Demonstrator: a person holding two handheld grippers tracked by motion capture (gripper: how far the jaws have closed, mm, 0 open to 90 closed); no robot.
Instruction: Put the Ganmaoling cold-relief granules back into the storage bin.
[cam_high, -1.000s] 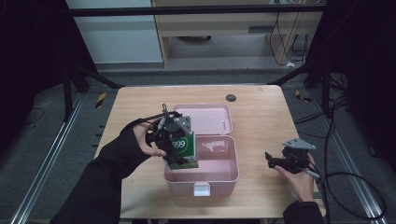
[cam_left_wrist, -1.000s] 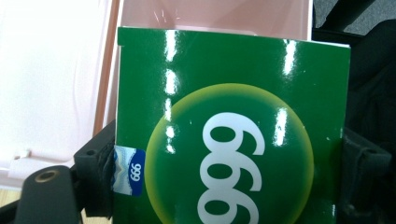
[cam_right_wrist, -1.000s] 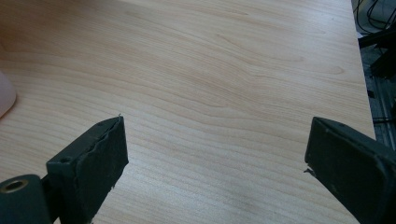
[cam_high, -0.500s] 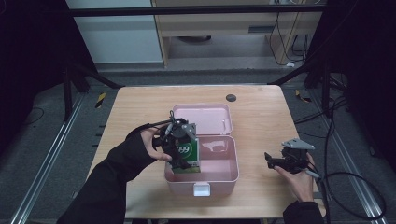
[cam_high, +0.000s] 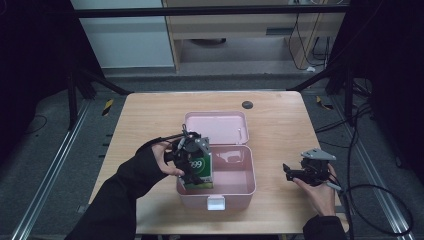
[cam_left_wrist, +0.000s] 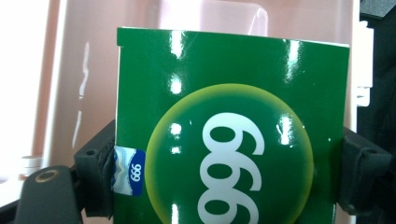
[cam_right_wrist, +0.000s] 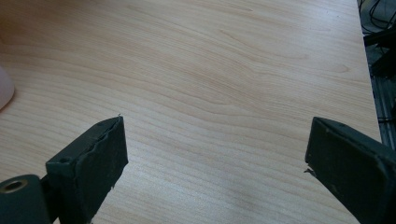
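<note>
A green carton marked 999 (cam_high: 200, 170) stands upright in the left end of the open pink box (cam_high: 240, 187). My left gripper (cam_high: 190, 159) is shut on the carton (cam_left_wrist: 233, 135), its black pads (cam_left_wrist: 95, 175) pressing both side edges in the left gripper view. The pink inner wall of the box (cam_left_wrist: 93, 70) rises behind the carton there. My right gripper (cam_high: 289, 171) rests low over the table at the right, clear of the box. Its jaws stand wide apart with bare wood between them, and its midpoint (cam_right_wrist: 212, 158) lies over the tabletop.
The box lid (cam_high: 216, 127) lies open flat behind the box, and a white latch (cam_high: 215, 202) sits on the front wall. A small dark disc (cam_high: 247, 104) lies on the wooden table (cam_high: 145, 120) near the far edge. Dark floor and cables surround the table.
My left gripper has carried the green carton down and slightly toward the front, into the left end of the pink box. The right gripper has kept still.
</note>
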